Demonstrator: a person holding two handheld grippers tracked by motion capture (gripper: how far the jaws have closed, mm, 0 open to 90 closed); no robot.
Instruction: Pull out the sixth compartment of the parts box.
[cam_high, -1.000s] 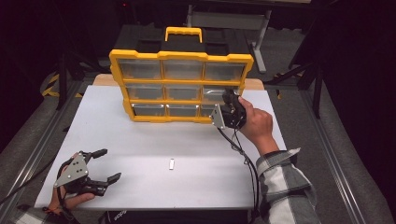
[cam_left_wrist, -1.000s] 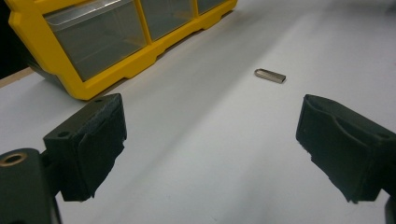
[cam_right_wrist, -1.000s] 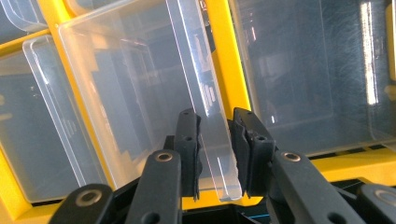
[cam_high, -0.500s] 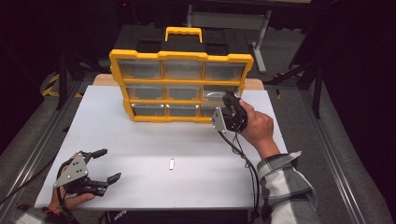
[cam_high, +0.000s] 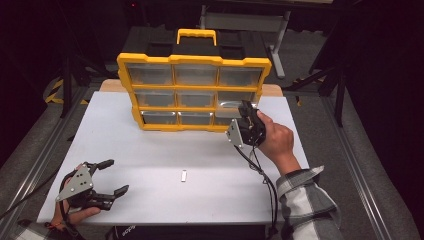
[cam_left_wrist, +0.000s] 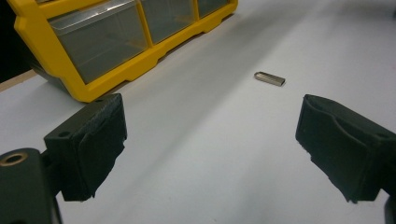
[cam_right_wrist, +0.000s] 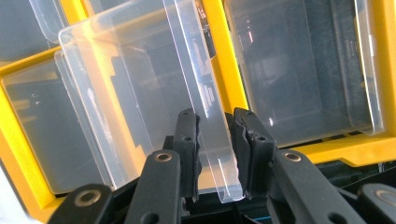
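Altogether nine drawers, one organizer, right gripper fingers clamping one clear drawer, left gripper fingers apart.

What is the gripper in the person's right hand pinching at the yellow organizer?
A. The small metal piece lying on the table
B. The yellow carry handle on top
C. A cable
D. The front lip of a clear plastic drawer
D: in the right gripper view, the right gripper has its jaws closed on the front lip of a clear drawer that is tilted out of the yellow organizer; the small metal piece lies untouched on the table.
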